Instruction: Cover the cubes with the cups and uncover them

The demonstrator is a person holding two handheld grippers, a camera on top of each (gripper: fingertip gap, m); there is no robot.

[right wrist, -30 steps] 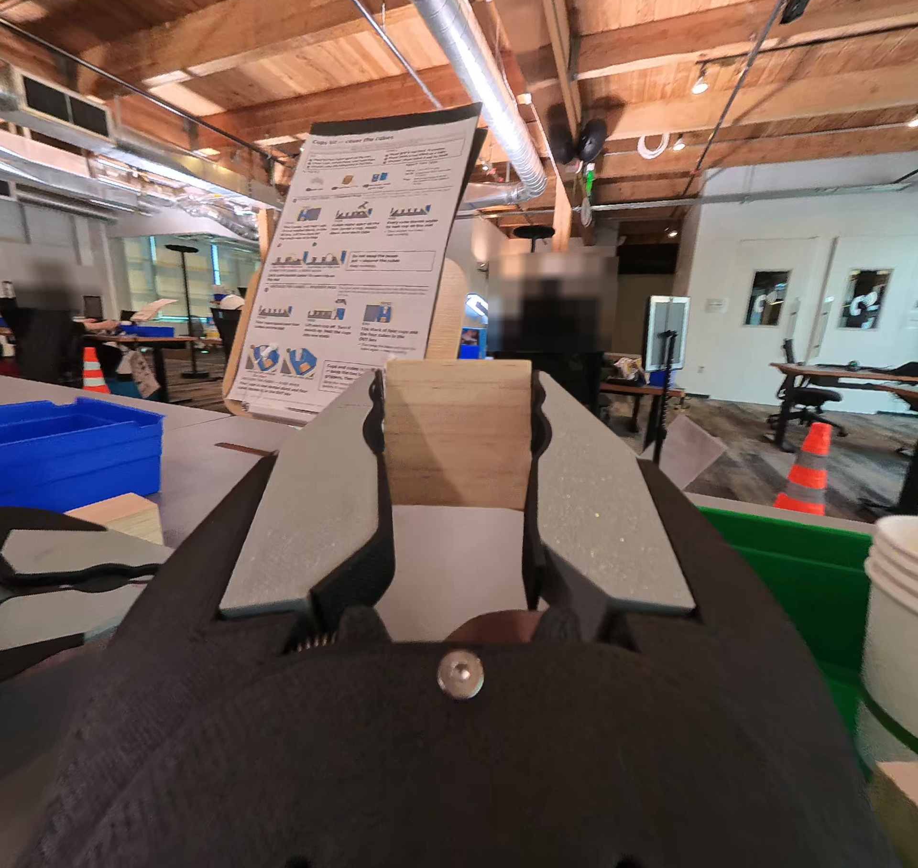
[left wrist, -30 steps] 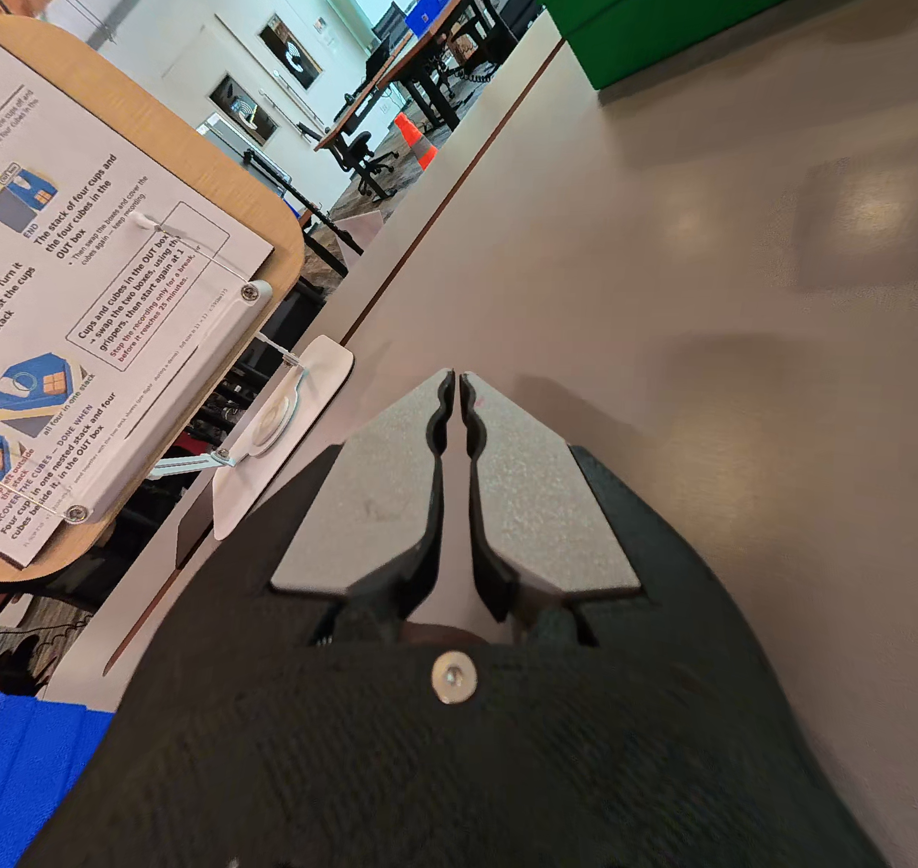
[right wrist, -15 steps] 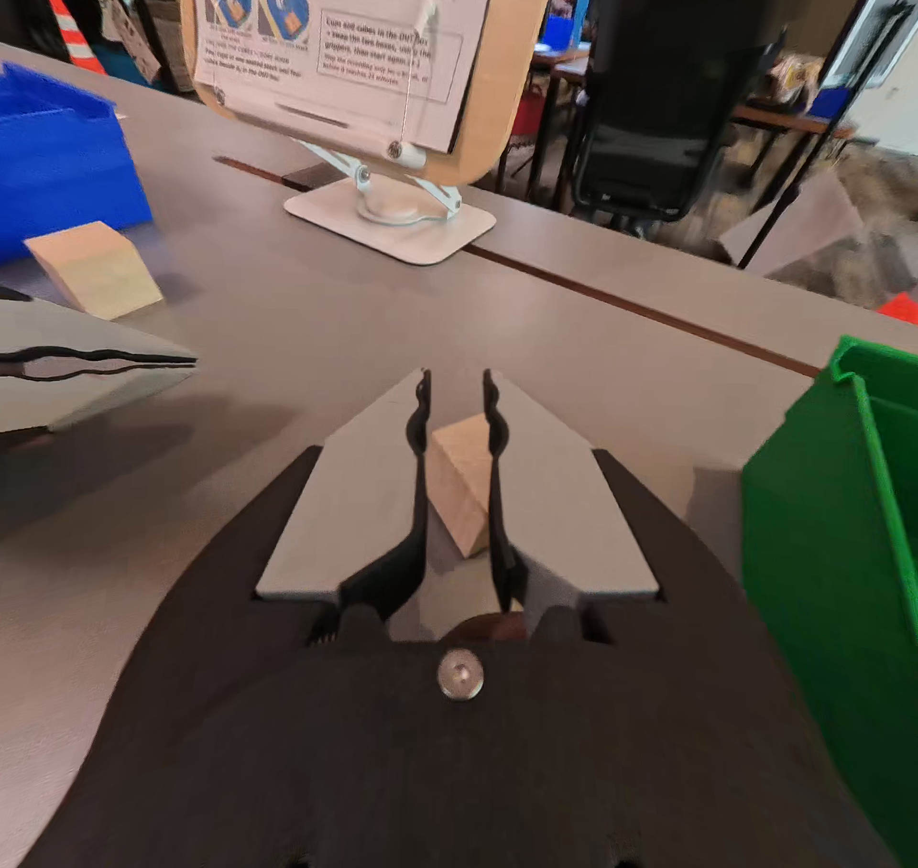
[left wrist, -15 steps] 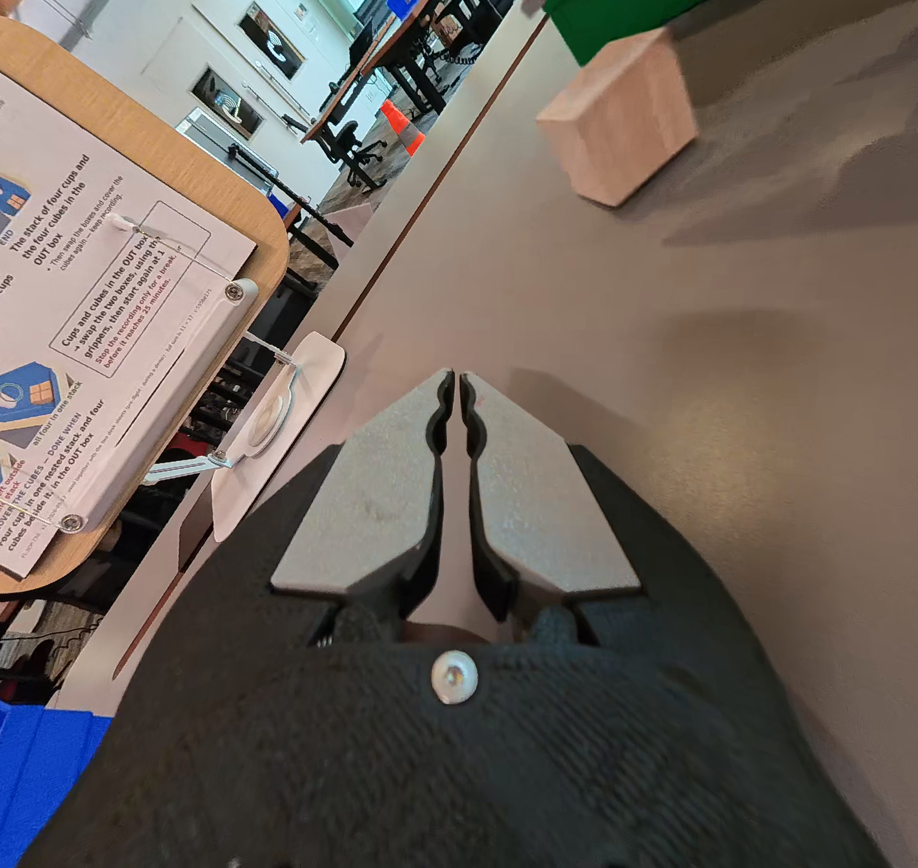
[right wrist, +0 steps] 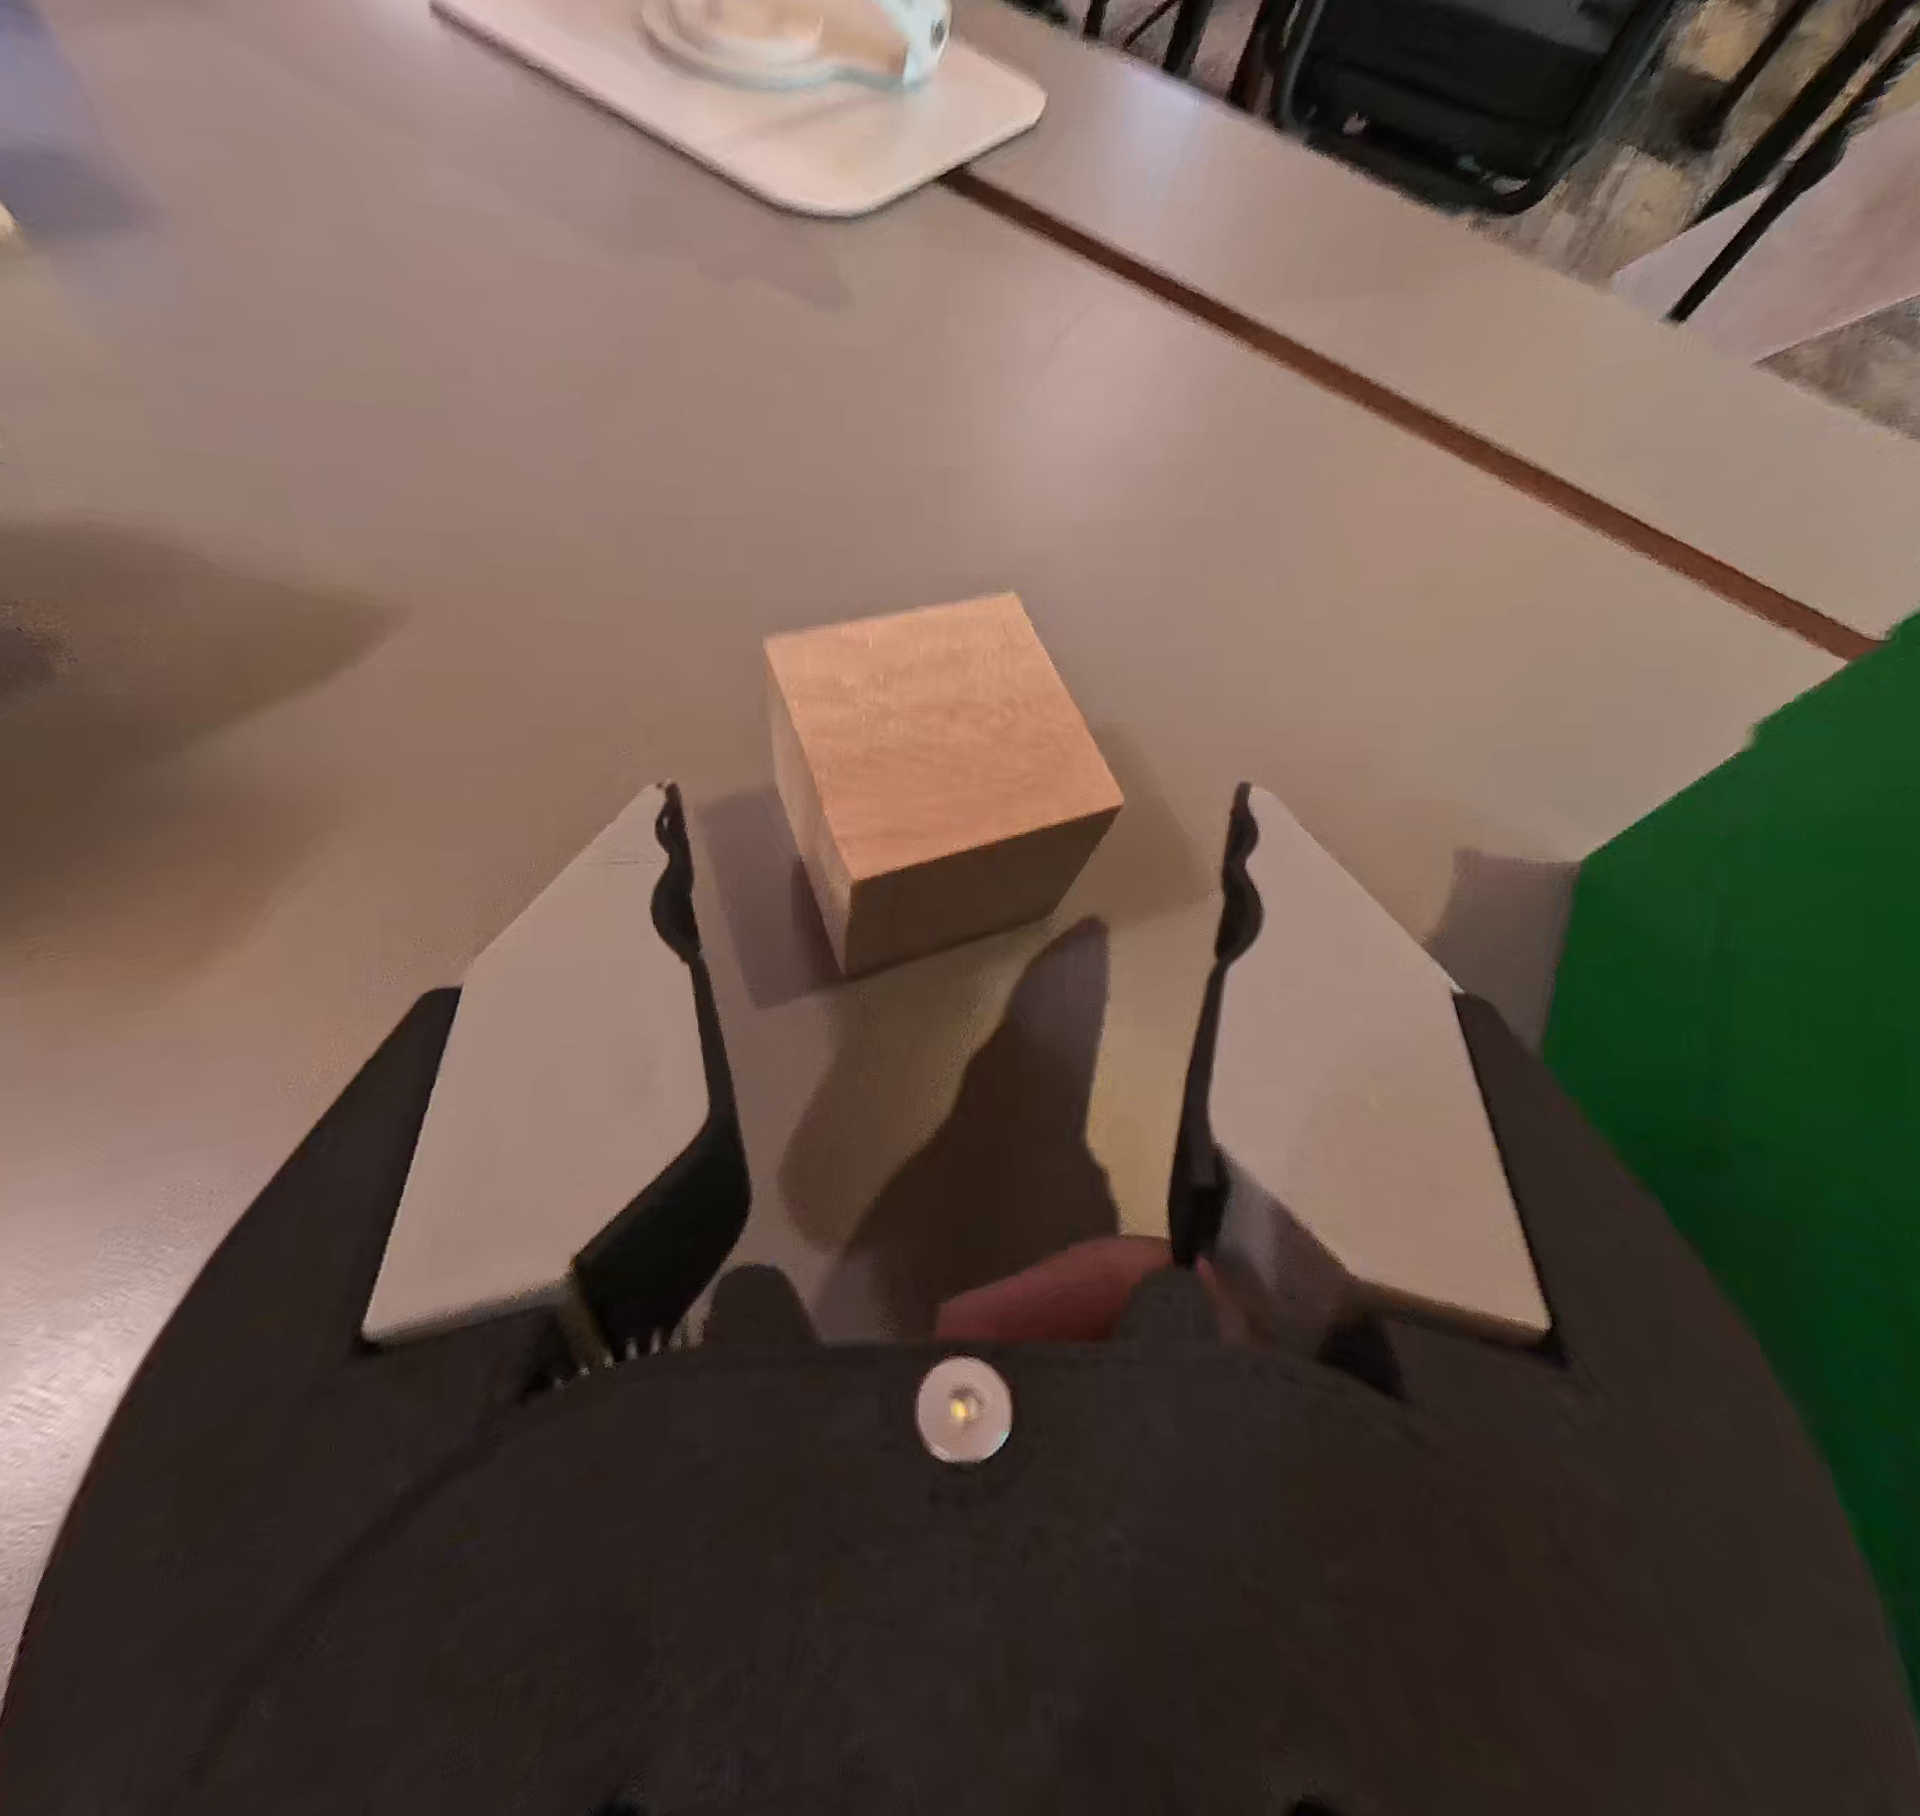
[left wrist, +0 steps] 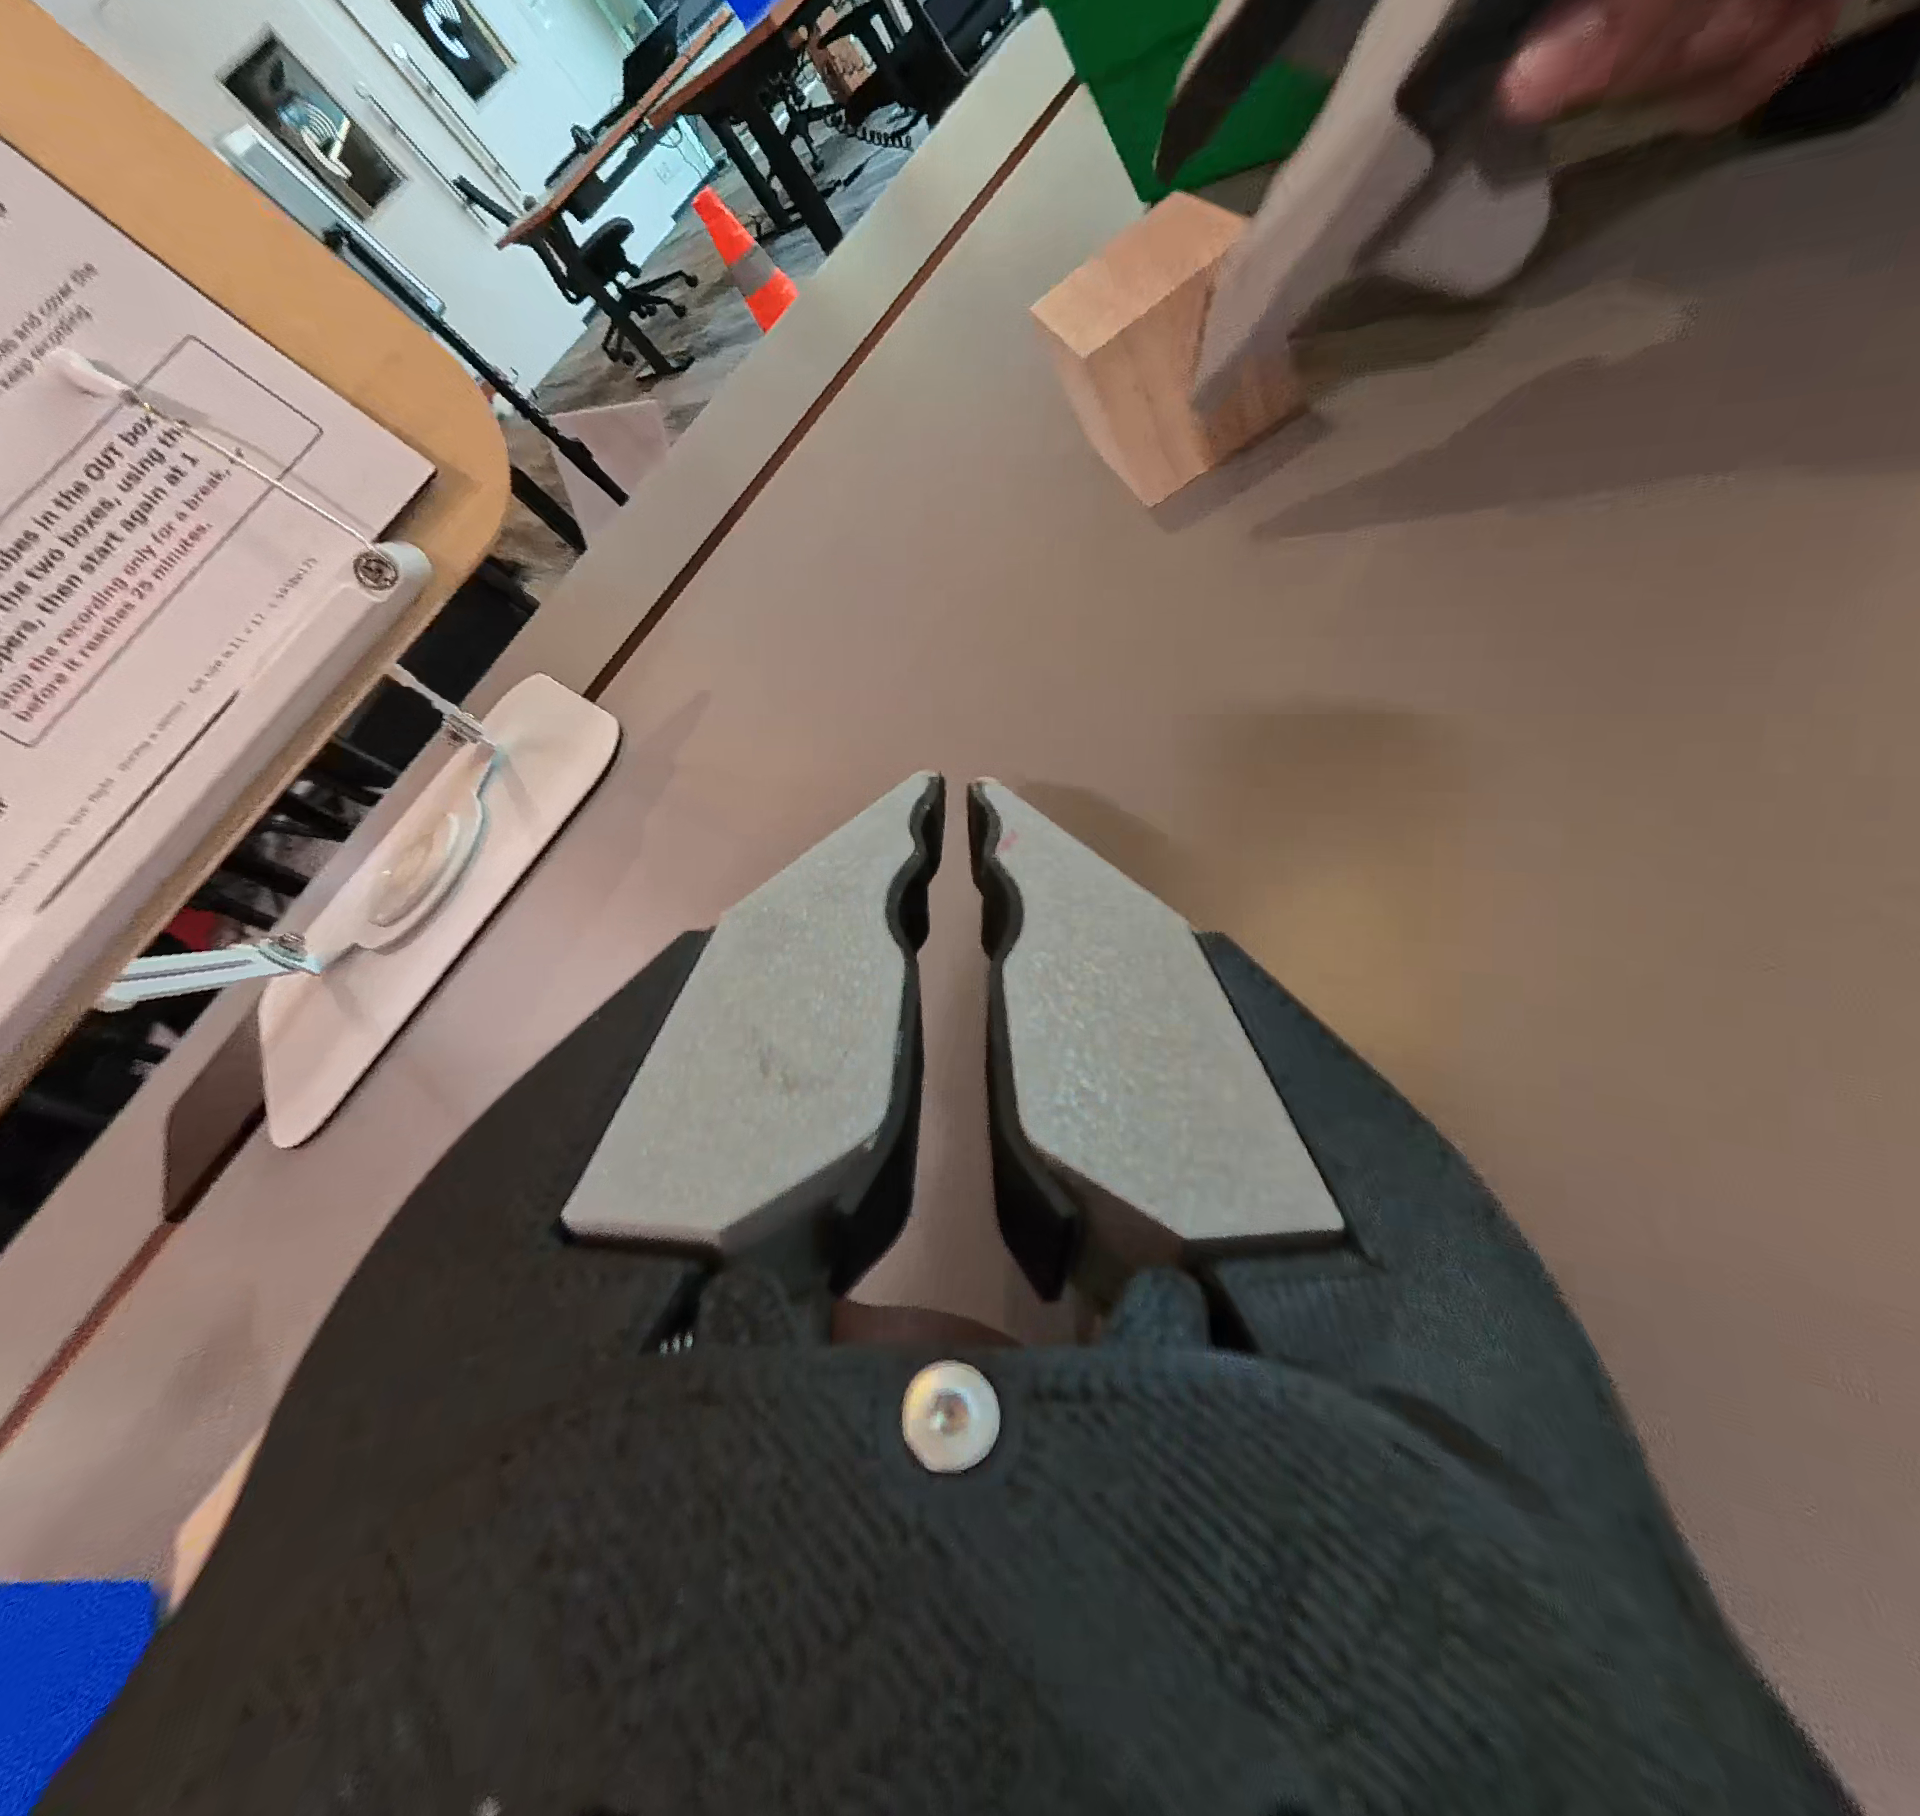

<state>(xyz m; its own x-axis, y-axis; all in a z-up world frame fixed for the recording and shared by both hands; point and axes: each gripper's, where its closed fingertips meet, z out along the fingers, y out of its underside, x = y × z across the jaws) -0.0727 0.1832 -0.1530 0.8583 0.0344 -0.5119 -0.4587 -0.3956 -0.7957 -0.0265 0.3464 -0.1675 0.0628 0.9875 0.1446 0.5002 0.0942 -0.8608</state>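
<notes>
A grey bench [right wrist: 1039, 436] carries a wooden cube [right wrist: 935, 779] in an office with desks. The left view alone shows an orange cone [left wrist: 753, 260]; its hand-held gripper [left wrist: 956, 800] is nearly together, bare. The right hand-held gripper [right wrist: 951, 810] is spread wide, off the cube.

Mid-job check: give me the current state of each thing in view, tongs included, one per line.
Left tongs: shut, nothing between them, low over the table.
Right tongs: wide open, holding nothing.
Wooden cube: flat on the grey table, uncovered, clear of both right pads.
Green bin: on the table right of the cube; contents not visible.
Instruction board: propped on its white stand.
</notes>
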